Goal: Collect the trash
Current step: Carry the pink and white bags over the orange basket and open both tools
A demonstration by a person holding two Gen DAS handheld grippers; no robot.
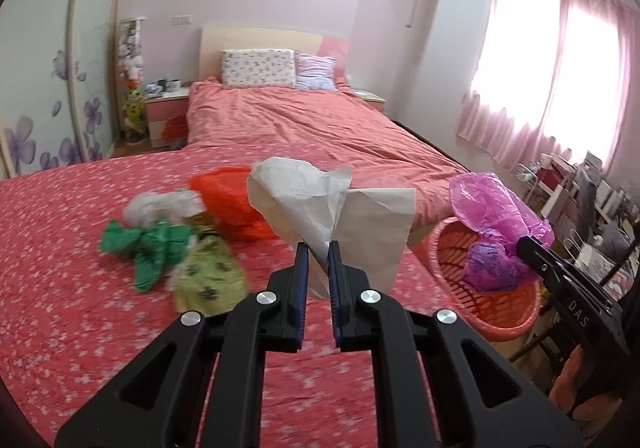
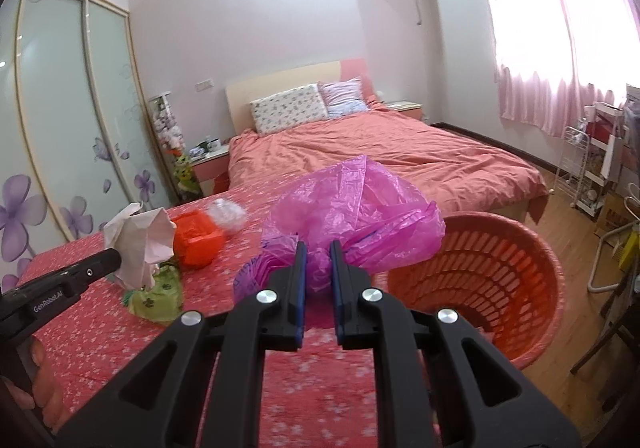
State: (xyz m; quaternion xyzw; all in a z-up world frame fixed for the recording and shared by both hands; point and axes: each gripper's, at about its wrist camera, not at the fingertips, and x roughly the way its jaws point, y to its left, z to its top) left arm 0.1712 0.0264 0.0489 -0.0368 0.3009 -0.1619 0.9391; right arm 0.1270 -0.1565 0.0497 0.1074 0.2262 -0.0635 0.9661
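My left gripper (image 1: 318,248) is shut on a crumpled white paper sheet (image 1: 320,203), held up above the red floral bedspread (image 1: 60,268). My right gripper (image 2: 319,248) is shut on a pink plastic bag (image 2: 352,215), lifted beside the orange laundry-style basket (image 2: 484,272). In the left wrist view the pink bag (image 1: 492,207) hangs over the basket (image 1: 496,304) from the right gripper (image 1: 528,244). On the bedspread lie a green bag (image 1: 148,248), a white plastic wad (image 1: 160,207), an orange bag (image 1: 232,203) and a yellow-green wrapper (image 1: 212,276).
A second bed with a salmon duvet (image 1: 304,119) lies beyond. Sliding wardrobe doors (image 2: 60,119) stand to the left, a nightstand (image 1: 166,115) by the headboard. White shelving and clutter (image 2: 592,163) line the wall under the pink curtains. Wooden floor (image 2: 560,203) shows right of the basket.
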